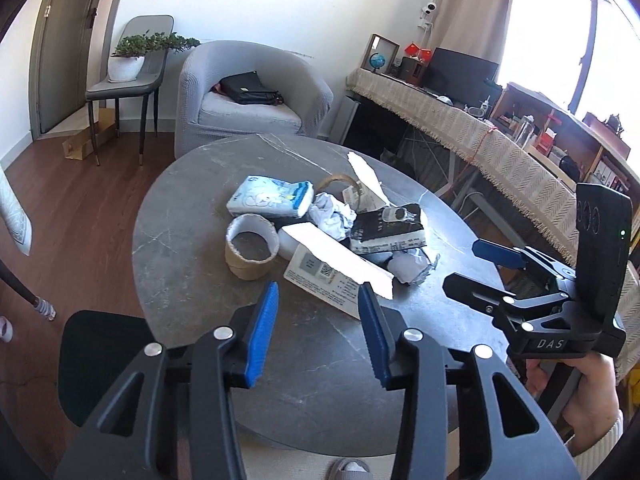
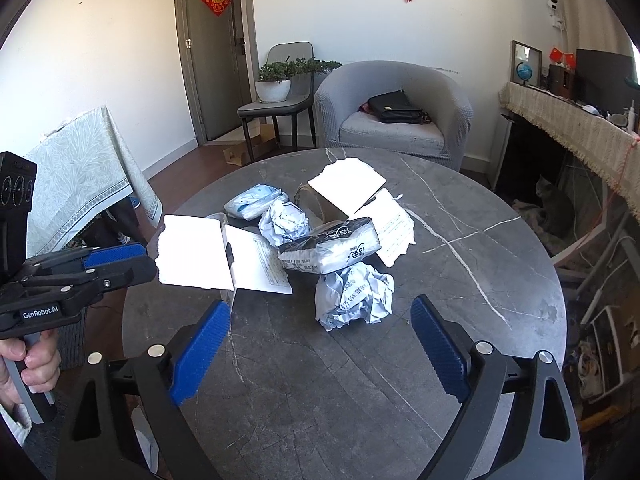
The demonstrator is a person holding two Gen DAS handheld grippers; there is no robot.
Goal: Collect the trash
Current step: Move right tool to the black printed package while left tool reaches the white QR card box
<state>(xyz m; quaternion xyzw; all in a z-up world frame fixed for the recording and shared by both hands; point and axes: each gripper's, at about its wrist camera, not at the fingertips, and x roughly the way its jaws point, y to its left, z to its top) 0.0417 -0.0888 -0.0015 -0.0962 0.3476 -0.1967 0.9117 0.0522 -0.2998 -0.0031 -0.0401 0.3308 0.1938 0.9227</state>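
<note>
a round grey marble-look table (image 2: 460, 264) bears the trash at its middle: flat white paper sheets (image 2: 256, 264), a dark shiny plastic packet (image 2: 332, 250), crumpled paper balls (image 2: 354, 298) and a cardboard tape ring (image 1: 251, 246). the left gripper (image 1: 318, 320) has jaws half apart, empty, near the sheets; the right gripper (image 2: 320, 344) gapes wide, empty, near a crumpled ball.

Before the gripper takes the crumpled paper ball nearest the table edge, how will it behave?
The crumpled paper ball probably weighs little and squashes under pressure, given its loose folds. Its uneven creases suggest it will slide rather than roll.
</note>
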